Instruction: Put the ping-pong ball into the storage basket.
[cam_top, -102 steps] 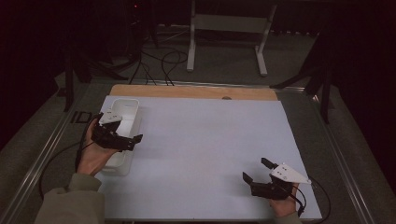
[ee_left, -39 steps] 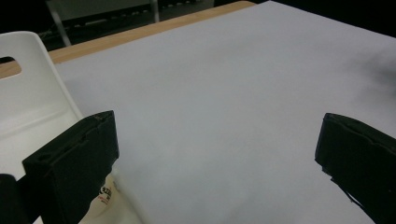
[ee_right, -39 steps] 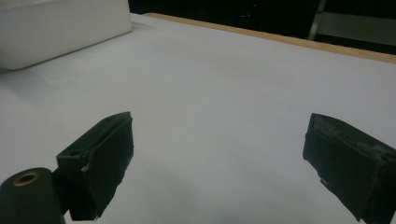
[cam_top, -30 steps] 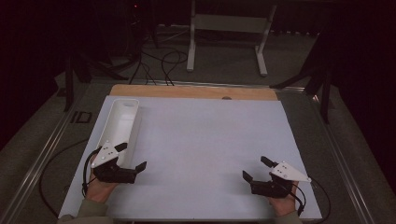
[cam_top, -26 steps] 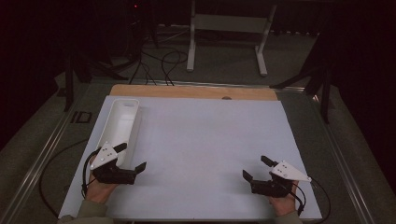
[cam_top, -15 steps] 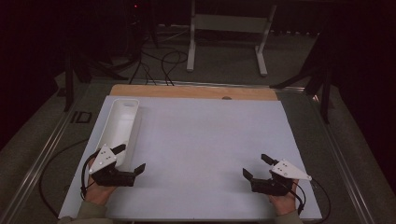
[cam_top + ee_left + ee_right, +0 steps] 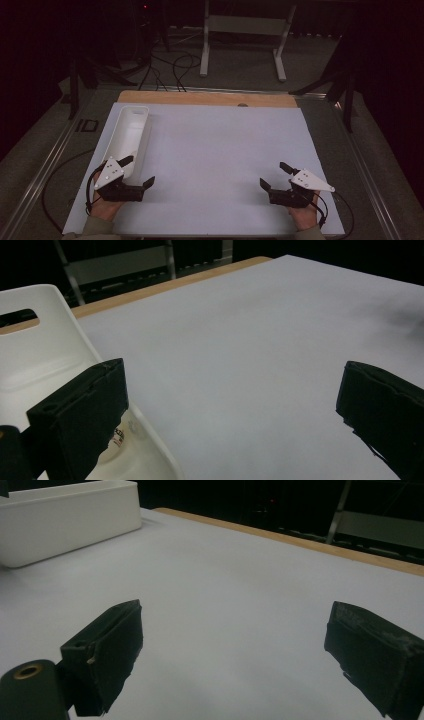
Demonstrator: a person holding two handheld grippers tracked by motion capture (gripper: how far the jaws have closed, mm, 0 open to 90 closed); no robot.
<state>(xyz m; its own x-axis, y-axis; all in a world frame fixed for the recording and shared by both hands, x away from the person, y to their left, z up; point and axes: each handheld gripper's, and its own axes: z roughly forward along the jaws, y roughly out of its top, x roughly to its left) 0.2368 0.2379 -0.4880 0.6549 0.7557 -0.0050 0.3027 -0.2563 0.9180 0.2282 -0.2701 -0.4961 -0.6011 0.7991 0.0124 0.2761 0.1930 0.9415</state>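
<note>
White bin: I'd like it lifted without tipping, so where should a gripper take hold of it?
Probably by a long side wall of the white bin, jaws astride the thin rim from above. The open left gripper sits beside its near end; the handle slot looks too narrow for a jaw.

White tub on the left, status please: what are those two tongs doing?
Left tongs open, beside white tub. Right tongs open, holding nothing. Nothing in the way.
</note>
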